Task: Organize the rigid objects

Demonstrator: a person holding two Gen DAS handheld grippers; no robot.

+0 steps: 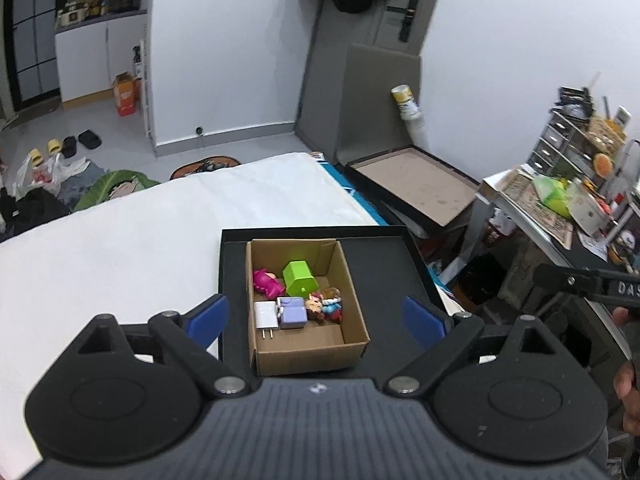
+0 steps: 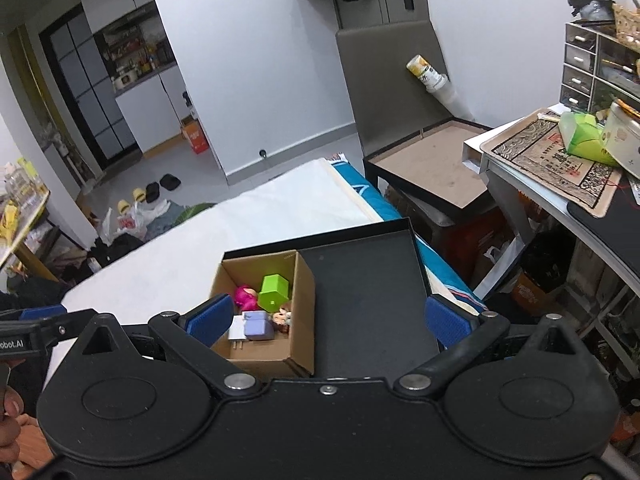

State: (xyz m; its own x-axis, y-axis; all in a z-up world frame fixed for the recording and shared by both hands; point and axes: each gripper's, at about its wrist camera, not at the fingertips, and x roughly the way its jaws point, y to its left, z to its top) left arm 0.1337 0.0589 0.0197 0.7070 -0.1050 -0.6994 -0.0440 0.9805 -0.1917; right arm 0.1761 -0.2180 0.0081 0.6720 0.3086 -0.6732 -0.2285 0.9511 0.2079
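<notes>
Both the left gripper (image 1: 316, 320) and right gripper (image 2: 328, 320) are wide open holding nothing, while the toys (image 1: 298, 294) sit in the box (image 1: 352, 354) on the black tray (image 1: 384, 272), frame center.

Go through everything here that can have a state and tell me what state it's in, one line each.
Left hand-held gripper: open, empty.
Right hand-held gripper: open, empty.
Cardboard box: open-topped, sits in the tray's left side.
Black tray: right side bare.
Green block: in the box, tipped.
White charger: in the box, prongs out.
Purple toy: in the box, beside the charger.
</notes>
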